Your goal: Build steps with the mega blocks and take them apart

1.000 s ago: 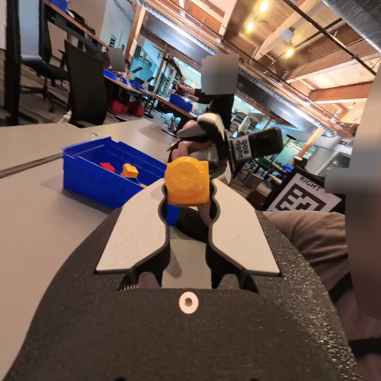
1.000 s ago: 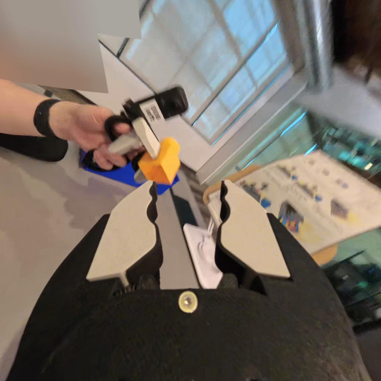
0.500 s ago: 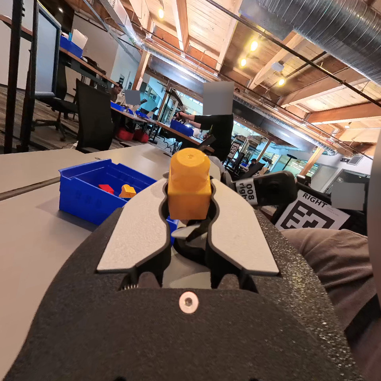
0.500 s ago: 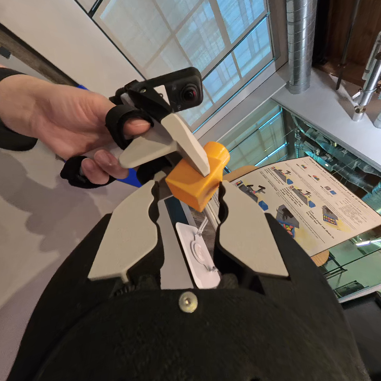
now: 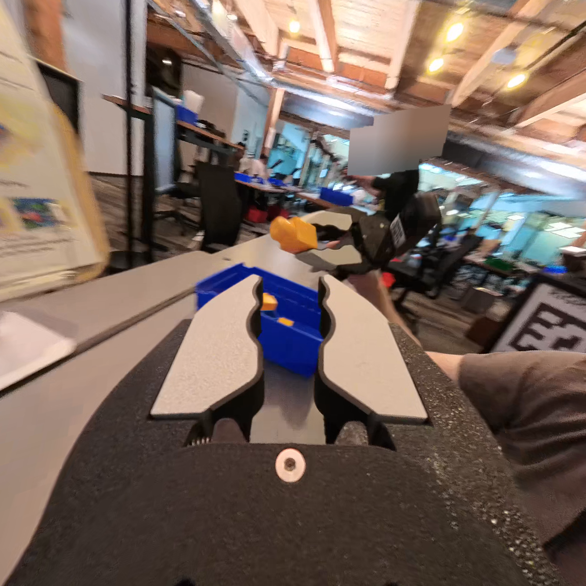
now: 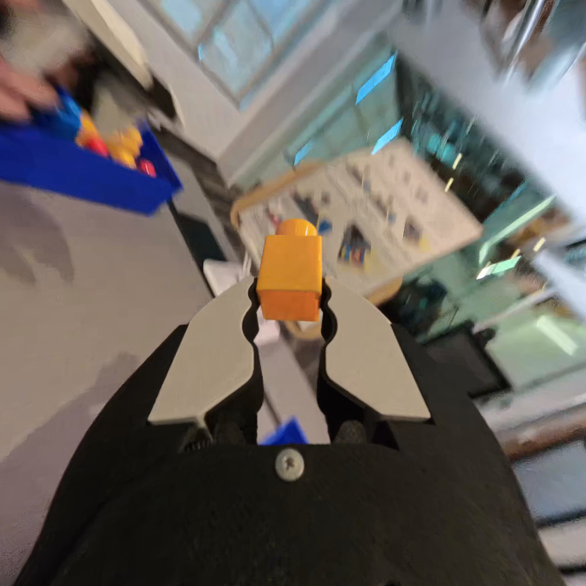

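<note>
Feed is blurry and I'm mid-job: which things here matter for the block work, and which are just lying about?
For the job:
- orange block, held in the right claw
- left claw, open and empty
- blue bin with loose blocks

Lying about:
- picture board
- white pad
- office chair
</note>
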Motion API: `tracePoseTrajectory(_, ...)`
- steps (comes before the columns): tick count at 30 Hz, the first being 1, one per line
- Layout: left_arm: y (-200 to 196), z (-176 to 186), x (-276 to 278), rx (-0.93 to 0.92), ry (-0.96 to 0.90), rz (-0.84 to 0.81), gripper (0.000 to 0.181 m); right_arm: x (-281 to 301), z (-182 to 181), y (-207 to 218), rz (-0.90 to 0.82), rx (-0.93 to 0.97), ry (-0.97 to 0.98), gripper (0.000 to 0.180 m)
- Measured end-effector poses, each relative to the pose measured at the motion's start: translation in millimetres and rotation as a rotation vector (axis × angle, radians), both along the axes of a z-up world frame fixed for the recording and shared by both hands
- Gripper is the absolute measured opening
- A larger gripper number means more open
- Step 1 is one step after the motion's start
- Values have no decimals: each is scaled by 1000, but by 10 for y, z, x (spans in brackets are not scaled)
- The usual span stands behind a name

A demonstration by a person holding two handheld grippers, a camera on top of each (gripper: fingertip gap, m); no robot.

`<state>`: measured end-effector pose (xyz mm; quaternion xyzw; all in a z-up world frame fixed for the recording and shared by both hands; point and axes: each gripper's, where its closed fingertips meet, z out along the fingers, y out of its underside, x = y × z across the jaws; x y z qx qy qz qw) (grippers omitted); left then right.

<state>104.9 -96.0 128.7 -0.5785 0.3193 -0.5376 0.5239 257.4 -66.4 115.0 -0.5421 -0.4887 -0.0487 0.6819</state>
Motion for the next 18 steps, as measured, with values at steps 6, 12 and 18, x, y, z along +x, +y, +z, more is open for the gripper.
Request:
tracePoseTrajectory(6,379,82,-1088,67,272,370,47,1560,-1211,429,-306,-693,-192,37)
tracePoseTrajectory(12,551,85,-2491,118,407,809,37,2054,-1803,686,-432,-865,-182,38)
tracePoseTrajectory(18,743,-724,-2937,-182,586,758,43,2102,-1608,802,-508,-752,-148,44)
